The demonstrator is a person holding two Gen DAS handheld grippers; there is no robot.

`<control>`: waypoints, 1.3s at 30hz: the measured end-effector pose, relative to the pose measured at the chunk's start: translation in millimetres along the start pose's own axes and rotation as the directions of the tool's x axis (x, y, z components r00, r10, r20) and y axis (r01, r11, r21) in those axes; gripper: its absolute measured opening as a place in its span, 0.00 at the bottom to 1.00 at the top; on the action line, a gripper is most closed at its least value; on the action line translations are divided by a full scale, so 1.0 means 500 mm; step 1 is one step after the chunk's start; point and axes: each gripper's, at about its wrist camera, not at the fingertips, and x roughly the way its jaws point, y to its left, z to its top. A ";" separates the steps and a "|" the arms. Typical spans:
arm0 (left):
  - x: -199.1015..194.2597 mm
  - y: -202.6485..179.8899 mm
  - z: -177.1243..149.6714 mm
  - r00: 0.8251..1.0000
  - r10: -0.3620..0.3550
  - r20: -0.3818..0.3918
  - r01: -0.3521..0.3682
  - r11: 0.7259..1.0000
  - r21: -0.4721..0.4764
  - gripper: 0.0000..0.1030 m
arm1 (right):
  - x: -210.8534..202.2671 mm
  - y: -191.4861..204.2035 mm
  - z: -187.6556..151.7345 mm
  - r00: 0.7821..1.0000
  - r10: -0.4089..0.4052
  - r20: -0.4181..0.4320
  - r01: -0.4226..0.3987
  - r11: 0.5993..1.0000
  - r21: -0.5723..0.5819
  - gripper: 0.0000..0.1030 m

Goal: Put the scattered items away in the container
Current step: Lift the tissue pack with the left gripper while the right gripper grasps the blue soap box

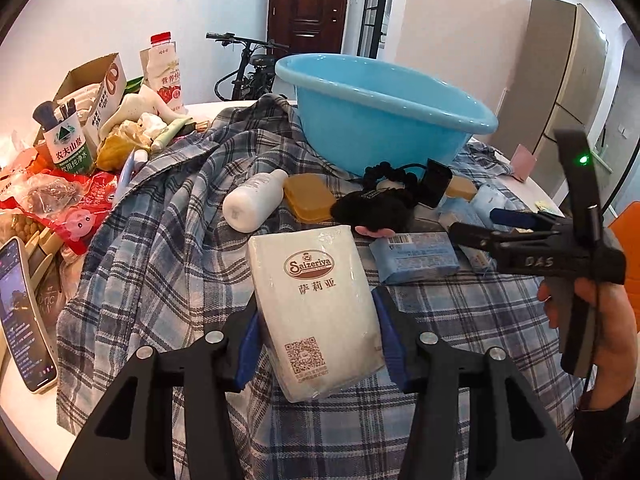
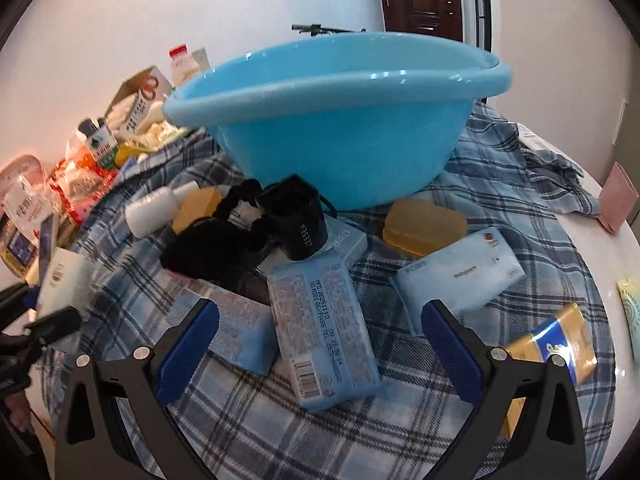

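Observation:
A blue plastic basin stands on a plaid cloth. My left gripper is shut on a white Saizeriya tissue pack, held above the cloth. My right gripper is open, its fingers either side of a light blue wipes pack lying on the cloth; it also shows in the left wrist view. Scattered before the basin: a white bottle, amber soap boxes, a black fluffy item, a black cylinder, more blue packs.
A heap of snack bags, cartons and bottles fills the table's left side. A phone leans at the left edge. A gold-blue packet and a pink card lie at the right. The white table edge curves right.

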 end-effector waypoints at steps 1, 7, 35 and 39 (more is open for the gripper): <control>0.001 0.001 0.001 1.000 -0.003 0.000 0.003 1.000 -0.001 0.48 | 0.005 0.002 0.000 1.000 -0.005 -0.004 0.005 1.000 -0.003 0.96; 0.006 0.003 0.003 1.000 -0.024 0.002 0.024 1.000 -0.009 0.48 | 0.021 0.000 0.005 0.999 -0.014 -0.031 0.014 1.000 -0.003 0.59; -0.069 -0.051 0.074 0.986 -0.071 0.148 0.065 0.997 0.050 0.48 | -0.185 0.026 0.025 0.981 -0.045 0.187 0.049 0.999 -0.019 0.40; -0.092 -0.067 0.116 0.976 -0.074 0.204 0.061 0.996 0.068 0.48 | -0.229 0.033 0.053 0.970 -0.051 0.237 0.062 0.997 -0.036 0.41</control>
